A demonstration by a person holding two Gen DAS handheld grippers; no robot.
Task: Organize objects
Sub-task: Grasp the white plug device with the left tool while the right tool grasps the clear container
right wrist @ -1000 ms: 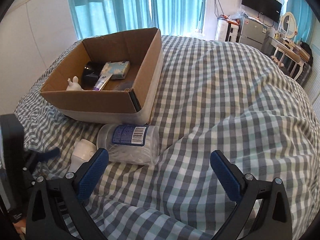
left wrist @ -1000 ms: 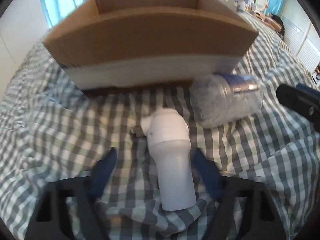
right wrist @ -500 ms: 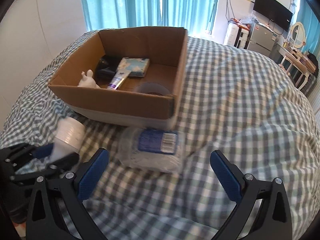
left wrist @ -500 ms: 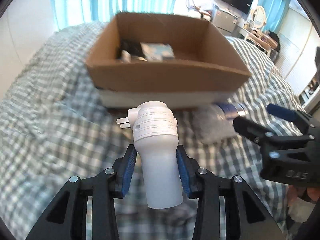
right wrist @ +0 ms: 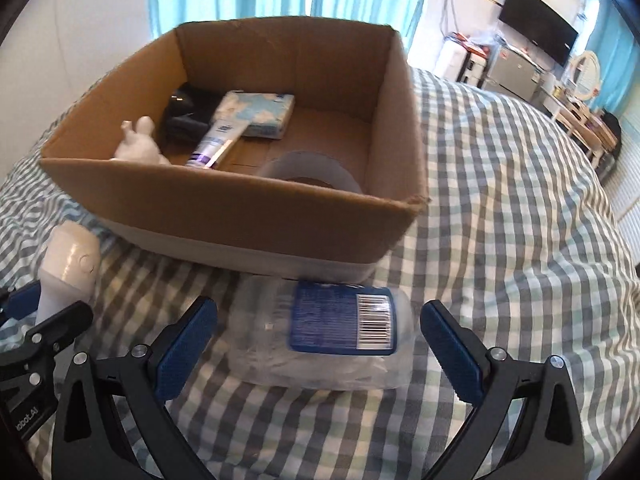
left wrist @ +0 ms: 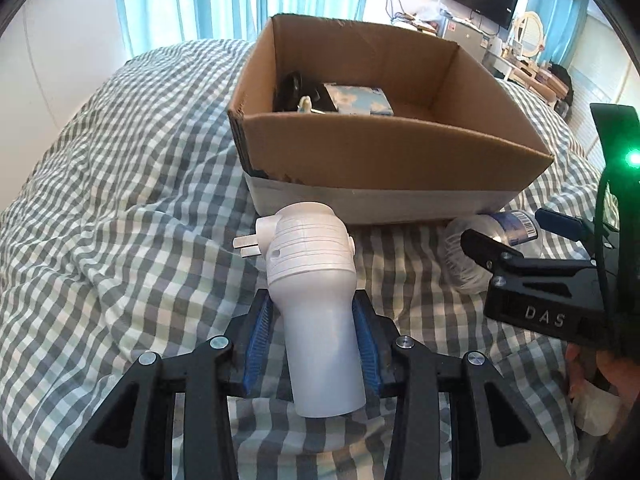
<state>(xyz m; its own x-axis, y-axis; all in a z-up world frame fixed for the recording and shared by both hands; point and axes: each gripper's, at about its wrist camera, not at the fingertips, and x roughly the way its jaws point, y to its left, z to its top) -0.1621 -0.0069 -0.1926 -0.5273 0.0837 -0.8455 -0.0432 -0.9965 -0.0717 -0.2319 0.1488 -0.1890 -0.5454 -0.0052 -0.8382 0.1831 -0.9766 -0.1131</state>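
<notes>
Two claws working | left claw (left wrist: 316, 340) clamping white plug-in device (left wrist: 316, 280), lifting near cardboard box (left wrist: 384, 148) | right claw (right wrist: 316, 344) gaping wide around plastic jar (right wrist: 320, 336) on bed (right wrist: 500, 200) | centering pads before squeezing is advisable

The right gripper (right wrist: 318, 340) stands wide open, its blue-padded fingers (right wrist: 186, 346) flanking a clear plastic jar with a blue barcode label (right wrist: 324, 338) lying on its side on the green-and-white checked bedspread (right wrist: 512, 216). At twelve o'clock from the jar sits an open brown cardboard box (right wrist: 240, 208), touching or nearly so. At nine o'clock, the left gripper (right wrist: 24, 320) holds a white plastic plug-in device (right wrist: 68, 270).
</notes>
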